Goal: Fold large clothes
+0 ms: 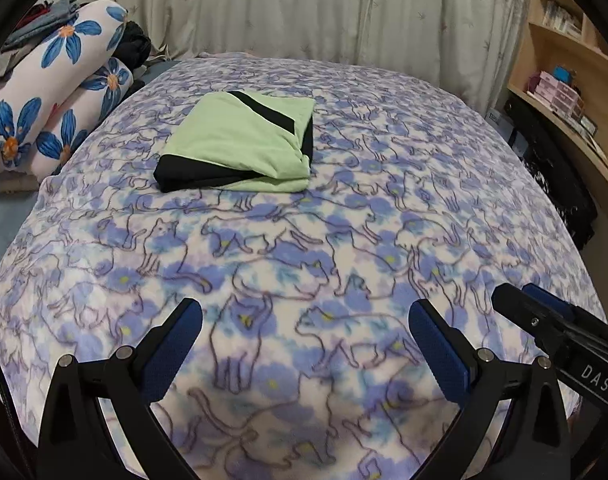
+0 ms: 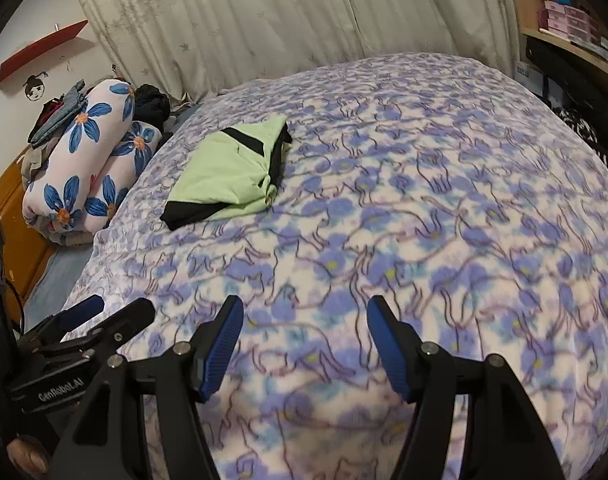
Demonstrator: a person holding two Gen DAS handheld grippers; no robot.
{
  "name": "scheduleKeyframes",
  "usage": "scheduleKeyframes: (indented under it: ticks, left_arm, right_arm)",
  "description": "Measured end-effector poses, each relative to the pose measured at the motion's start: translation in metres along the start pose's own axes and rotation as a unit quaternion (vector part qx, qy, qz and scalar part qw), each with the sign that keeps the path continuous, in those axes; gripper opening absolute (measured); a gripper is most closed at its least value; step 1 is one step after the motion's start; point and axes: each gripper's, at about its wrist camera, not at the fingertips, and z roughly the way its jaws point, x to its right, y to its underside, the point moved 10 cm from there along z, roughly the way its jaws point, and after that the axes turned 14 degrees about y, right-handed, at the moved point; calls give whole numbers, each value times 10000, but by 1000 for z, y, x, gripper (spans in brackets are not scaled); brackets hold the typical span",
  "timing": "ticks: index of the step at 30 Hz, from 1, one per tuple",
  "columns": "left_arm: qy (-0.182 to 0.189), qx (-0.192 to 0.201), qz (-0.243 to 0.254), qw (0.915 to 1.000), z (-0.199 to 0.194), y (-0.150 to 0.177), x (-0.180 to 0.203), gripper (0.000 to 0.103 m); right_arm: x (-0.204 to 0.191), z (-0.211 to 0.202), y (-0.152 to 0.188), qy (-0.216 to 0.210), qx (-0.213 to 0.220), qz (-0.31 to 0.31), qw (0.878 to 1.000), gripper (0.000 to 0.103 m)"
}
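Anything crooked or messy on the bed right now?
Mostly tidy. The folded green and black garment lies flat on the cat-print blanket, but its right edge is bunched, black lining poking out. Both grippers are clear of it.

The bed [image 1: 304,248] wears a blue cat-print blanket [image 1: 384,200]; a folded green-and-black garment [image 1: 240,136] lies on it, flowered rolled bedding [image 1: 60,92] beside.

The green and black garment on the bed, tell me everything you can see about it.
The green garment is light green, soft-looking fabric with black bands: one diagonal stripe on top, one along its near-left edge, and black showing at its right side. It is folded into a compact, roughly square bundle, lying flat on the cat-print blanket. Only the blanket touches it; both grippers are well short of it.
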Motion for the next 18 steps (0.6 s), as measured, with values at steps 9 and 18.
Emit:
scheduleKeyframes:
  ticks: [9,18]
  left_arm:
    - [-122,-119,-185,9997,-14,35,8,102]
    - [-211,-52,-242,9995,-32,49,12,102]
  right_arm:
    - [7,-17,28,89,-66,53,9999,64]
    - [6,-27,51,81,-162,-5,9998,64]
